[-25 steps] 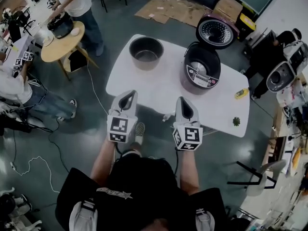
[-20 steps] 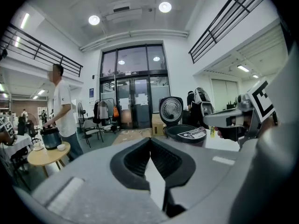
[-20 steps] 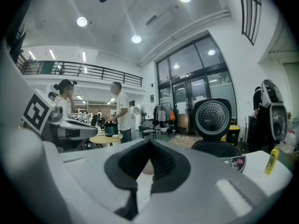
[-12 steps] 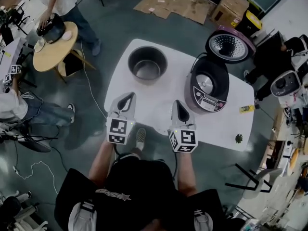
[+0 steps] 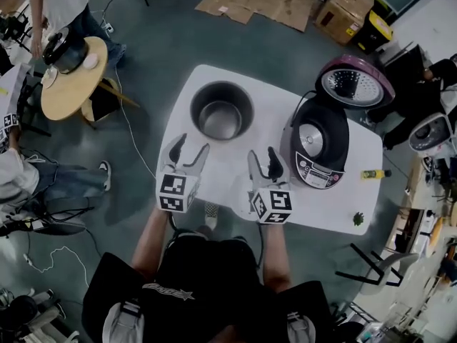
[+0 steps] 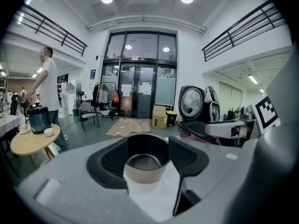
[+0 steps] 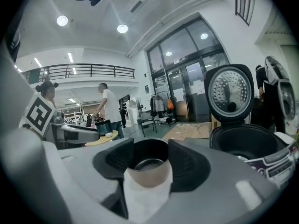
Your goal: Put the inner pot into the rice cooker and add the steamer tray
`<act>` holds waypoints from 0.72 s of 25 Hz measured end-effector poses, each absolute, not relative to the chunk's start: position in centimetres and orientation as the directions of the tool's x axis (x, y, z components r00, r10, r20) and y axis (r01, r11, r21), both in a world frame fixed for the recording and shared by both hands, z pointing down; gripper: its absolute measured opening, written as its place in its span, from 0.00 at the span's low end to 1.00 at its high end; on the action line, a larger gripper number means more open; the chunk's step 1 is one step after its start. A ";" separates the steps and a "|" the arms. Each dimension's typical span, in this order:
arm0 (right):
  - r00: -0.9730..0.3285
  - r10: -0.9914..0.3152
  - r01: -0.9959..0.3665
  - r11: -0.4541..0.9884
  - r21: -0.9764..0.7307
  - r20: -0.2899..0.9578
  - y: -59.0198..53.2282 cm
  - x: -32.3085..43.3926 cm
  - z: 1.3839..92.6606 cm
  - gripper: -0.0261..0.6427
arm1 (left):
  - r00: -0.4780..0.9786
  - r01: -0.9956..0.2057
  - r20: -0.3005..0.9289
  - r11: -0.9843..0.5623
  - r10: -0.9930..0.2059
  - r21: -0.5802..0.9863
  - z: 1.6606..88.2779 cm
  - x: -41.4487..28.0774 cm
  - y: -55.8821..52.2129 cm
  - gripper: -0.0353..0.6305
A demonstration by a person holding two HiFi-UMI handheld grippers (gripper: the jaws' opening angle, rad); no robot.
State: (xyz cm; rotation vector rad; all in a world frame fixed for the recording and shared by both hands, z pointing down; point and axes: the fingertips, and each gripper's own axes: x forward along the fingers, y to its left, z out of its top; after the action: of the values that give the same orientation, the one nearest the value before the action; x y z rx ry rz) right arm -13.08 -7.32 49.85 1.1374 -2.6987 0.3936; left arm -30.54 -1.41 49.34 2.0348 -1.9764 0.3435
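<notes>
Both grippers empty, jaws wide, facing the inner pot [image 5: 221, 110], which sits on the worktop [image 5: 335, 202] outside the rice cooker [image 5: 319, 143].
Hidden: the worktop's near edge lies under the grippers in head view; the cooker body sits partly behind the right gripper in the left gripper view; the jaws mask the pot's lower wall in both gripper views. Change: left gripper [image 5: 191, 146] and right gripper [image 5: 261, 154] have advanced over the worktop towards the pot. Their jaws, shut before, have just been opening, with nothing gripped. Room: pot near the far left edge, cooker near the right with lid [image 5: 355, 82] raised, bare worktop between them.
</notes>
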 end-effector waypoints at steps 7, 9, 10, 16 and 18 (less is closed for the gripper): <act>-0.683 -0.655 -0.727 0.649 -0.224 0.322 -11.4 -15.7 53.3 0.42 | 0.045 -0.993 0.411 0.003 -0.910 0.116 52.8 -33.1 -4.4 0.51; -0.679 -0.652 -0.732 0.639 -0.237 0.338 -12.5 -16.3 54.2 0.42 | 0.047 -0.992 0.426 0.006 -0.903 0.124 53.8 -33.7 -5.1 0.51; -0.677 -0.649 -0.733 0.634 -0.245 0.346 -13.0 -16.6 54.7 0.42 | 0.046 -0.992 0.436 0.009 -0.899 0.124 54.3 -34.0 -5.4 0.51; -0.668 -0.628 -0.740 0.618 -0.267 0.399 -15.5 -18.3 58.2 0.42 | 0.026 -0.991 0.496 0.043 -0.868 0.126 58.1 -35.9 -7.3 0.51; -0.661 -0.623 -0.746 0.607 -0.275 0.419 -16.1 -18.7 59.5 0.42 | 0.031 -0.990 0.517 0.044 -0.855 0.132 59.4 -36.3 -7.8 0.51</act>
State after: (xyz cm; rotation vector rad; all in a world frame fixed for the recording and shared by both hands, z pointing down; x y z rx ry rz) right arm -18.72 -16.13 59.48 1.1160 -2.5538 0.6270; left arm -36.32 -7.75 59.39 1.8529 -1.8665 0.3852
